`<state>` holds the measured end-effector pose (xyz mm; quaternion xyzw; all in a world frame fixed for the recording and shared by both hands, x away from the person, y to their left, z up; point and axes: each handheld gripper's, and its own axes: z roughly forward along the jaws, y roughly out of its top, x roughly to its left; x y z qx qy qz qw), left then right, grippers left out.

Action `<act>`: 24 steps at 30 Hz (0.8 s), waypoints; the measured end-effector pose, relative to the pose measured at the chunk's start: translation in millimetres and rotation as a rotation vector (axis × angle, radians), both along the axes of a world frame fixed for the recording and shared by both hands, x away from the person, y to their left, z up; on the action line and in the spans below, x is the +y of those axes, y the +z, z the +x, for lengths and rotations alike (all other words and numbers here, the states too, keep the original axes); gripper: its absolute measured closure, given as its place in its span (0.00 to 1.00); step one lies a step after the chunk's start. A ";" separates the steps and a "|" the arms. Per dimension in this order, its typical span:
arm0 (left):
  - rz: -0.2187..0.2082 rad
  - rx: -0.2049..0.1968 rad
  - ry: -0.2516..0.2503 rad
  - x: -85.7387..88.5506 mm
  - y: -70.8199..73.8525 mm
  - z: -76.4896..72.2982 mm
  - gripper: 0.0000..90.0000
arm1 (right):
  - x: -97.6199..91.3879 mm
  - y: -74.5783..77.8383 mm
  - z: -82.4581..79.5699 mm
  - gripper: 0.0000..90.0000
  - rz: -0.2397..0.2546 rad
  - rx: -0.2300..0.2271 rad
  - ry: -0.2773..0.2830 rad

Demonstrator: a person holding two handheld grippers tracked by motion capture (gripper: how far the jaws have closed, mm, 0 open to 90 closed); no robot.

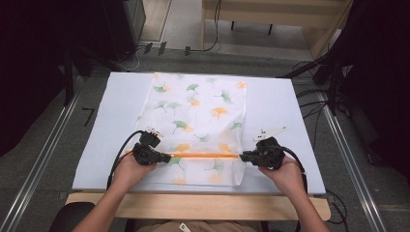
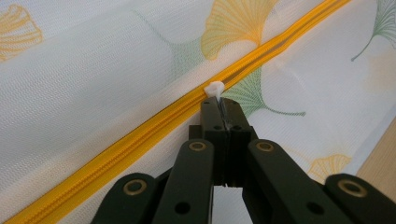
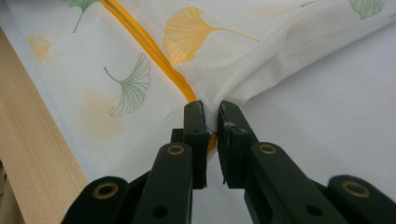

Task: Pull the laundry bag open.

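- Bag (image 1: 198, 125): white mesh with a leaf print, lying flat on the table (image 1: 280, 106), its near end close to my edge.
- Zipper (image 1: 203, 155): orange, running straight across the bag between my two grippers; its long axis goes left to right in the high view.
- Left gripper (image 2: 219, 100): jaws clenched on the small white pull tab (image 2: 215, 88) at the zipper's left end.
- Right gripper (image 3: 212, 112): jaws clamped on the bunched mesh at the zipper's right end, holding it taut.
- Key relation: from the left gripper the zipper leads off toward the right gripper, so I judge the pull must travel along that line, rightward.
- Room: bare table either side of the bag; the wooden table edge lies close behind both hands, so little room to draw back.
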<state>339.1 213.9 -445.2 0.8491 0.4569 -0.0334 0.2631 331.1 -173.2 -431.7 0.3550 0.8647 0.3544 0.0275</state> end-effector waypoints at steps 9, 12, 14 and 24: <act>-0.009 -0.004 0.004 1.6 1.6 0.7 1.00 | -0.4 -0.3 0.5 0.94 -0.003 0.004 -0.001; -0.011 0.000 0.012 3.8 1.8 1.2 1.00 | -0.7 0.1 0.5 0.94 0.000 0.000 -0.001; -0.015 0.001 0.016 4.0 1.7 1.3 1.00 | -0.8 0.6 0.4 0.94 0.004 -0.001 -0.003; 0.016 -0.031 0.020 2.2 4.0 -0.7 1.00 | -0.4 0.5 1.1 0.94 0.000 0.010 -0.002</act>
